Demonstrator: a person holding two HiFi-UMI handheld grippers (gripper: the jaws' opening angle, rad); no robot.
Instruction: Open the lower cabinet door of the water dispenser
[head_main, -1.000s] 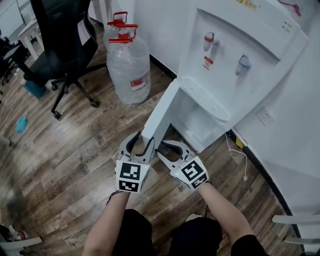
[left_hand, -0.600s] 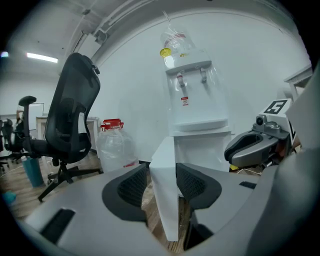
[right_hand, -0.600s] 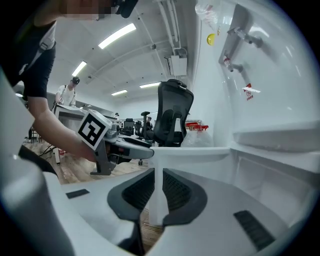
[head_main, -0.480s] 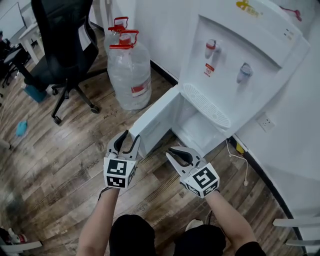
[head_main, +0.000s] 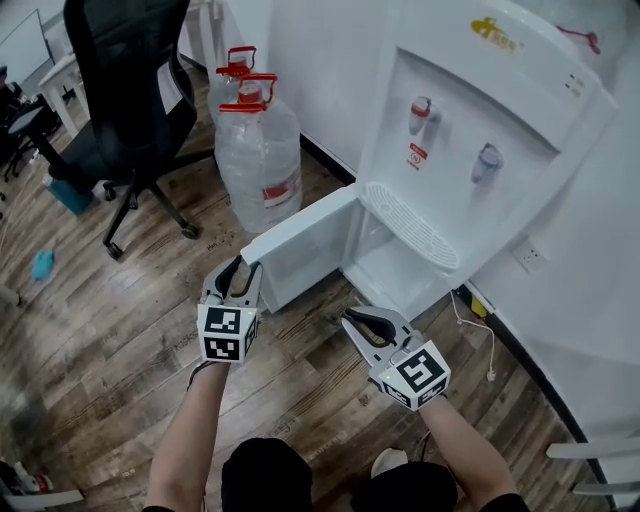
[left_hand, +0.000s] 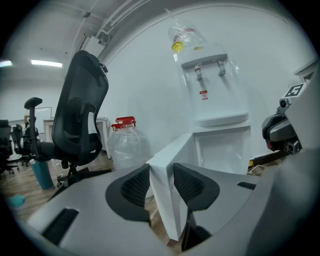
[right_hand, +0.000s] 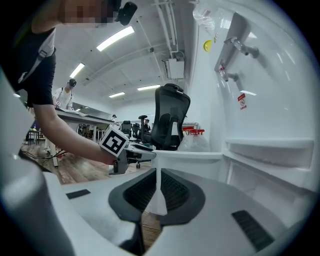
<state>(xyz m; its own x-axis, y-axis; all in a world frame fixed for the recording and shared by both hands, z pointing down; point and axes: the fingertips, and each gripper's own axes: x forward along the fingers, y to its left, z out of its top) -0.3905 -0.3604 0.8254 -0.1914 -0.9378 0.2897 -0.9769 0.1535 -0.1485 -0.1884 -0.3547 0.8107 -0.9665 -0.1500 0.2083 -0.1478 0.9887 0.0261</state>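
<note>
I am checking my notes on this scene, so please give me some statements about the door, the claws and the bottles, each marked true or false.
The lower door of the water dispenser is open. True.
The left claw has the door's edge between its jaws. True; they are closing on it.
The right claw grips the door. False: it is empty and apart from it, jaws closing.
The water bottles stand inside the cabinet. False: they stand on the floor beside the dispenser.
</note>
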